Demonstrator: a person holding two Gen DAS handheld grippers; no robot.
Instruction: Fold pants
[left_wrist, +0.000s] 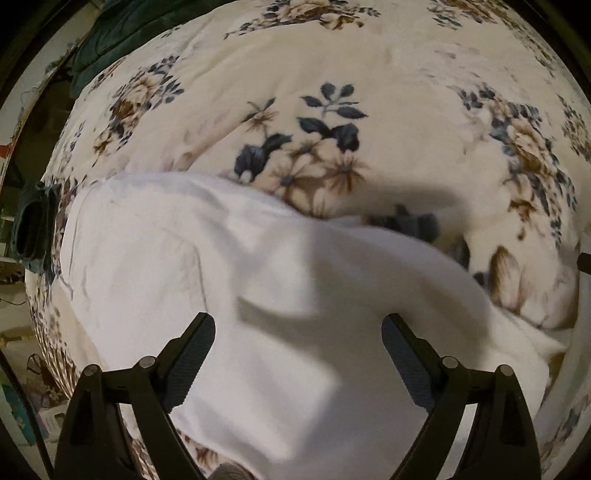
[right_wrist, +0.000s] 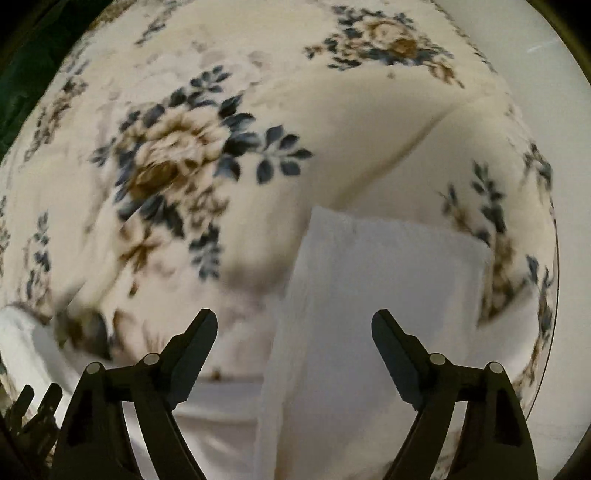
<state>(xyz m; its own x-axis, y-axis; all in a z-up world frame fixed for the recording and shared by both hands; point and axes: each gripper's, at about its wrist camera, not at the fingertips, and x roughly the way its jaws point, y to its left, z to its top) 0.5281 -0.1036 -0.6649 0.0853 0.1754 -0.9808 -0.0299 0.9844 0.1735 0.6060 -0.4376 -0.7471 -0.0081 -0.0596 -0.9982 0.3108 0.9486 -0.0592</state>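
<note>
White pants (left_wrist: 229, 266) lie spread on a cream floral blanket (left_wrist: 332, 66). My left gripper (left_wrist: 298, 328) is open and empty, hovering over the wide white cloth. In the right wrist view a folded white leg end (right_wrist: 388, 280) lies flat with a straight far edge. My right gripper (right_wrist: 294, 325) is open and empty above the leg's left edge. The left gripper's fingers (right_wrist: 40, 406) show at the lower left of that view.
The floral blanket (right_wrist: 184, 155) has a raised crease at the right (right_wrist: 424, 136). A dark green cloth (left_wrist: 122, 29) lies at the far left. A dark shoe-like object (left_wrist: 33, 229) and clutter lie beyond the bed's left edge.
</note>
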